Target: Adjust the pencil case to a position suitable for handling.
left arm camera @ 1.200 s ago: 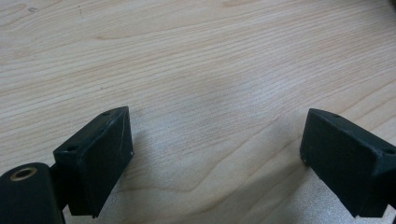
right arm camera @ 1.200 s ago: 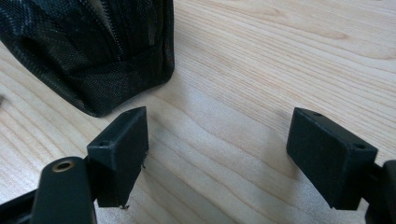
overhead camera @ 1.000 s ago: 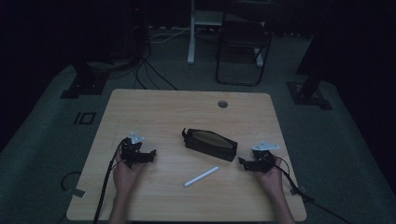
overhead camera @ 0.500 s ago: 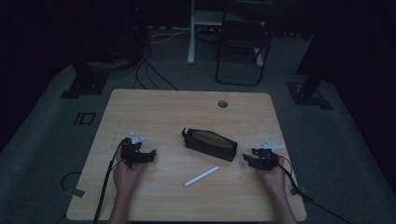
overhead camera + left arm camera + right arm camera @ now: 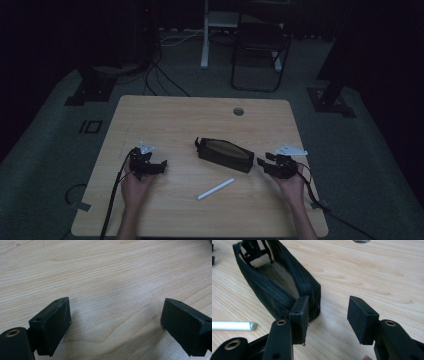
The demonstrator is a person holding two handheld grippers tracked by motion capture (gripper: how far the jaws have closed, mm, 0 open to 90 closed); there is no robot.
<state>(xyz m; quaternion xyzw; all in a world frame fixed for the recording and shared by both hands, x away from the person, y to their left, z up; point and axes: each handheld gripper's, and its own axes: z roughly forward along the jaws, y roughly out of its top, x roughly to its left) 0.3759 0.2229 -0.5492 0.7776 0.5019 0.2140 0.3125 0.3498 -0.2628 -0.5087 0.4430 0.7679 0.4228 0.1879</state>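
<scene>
Right gripper held off the table's right side in a hand, pointing left at the near end of the pouch. Jaws half apart, just been closing, nothing clamped between them; bare wood in the gap in the right gripper view. Left pad of that pair just in front of the pouch's end corner, contact not clear. Pouch black, long, zip open along the top, brown lining showing inside, lying aslant near the table's middle with a small strap loop at its far end. White pen flat on the wood below the pouch, apart from it, between the two hands; its grey tip visible at the left edge of the right gripper view, beside the left jaw arm. Grey plate on top of the right gripper, cable trailing off past the forearm to the table edge.

Left gripper on the table's left half in the other hand, pointing right toward the pouch but well apart from it. Jaws wide apart, empty; in the left gripper view just wood grain between the two black pads. Cable running down the left forearm.

Round grommet hole near the table's far edge. Dark floor beyond, with a folding chair and loose cables behind the table.
</scene>
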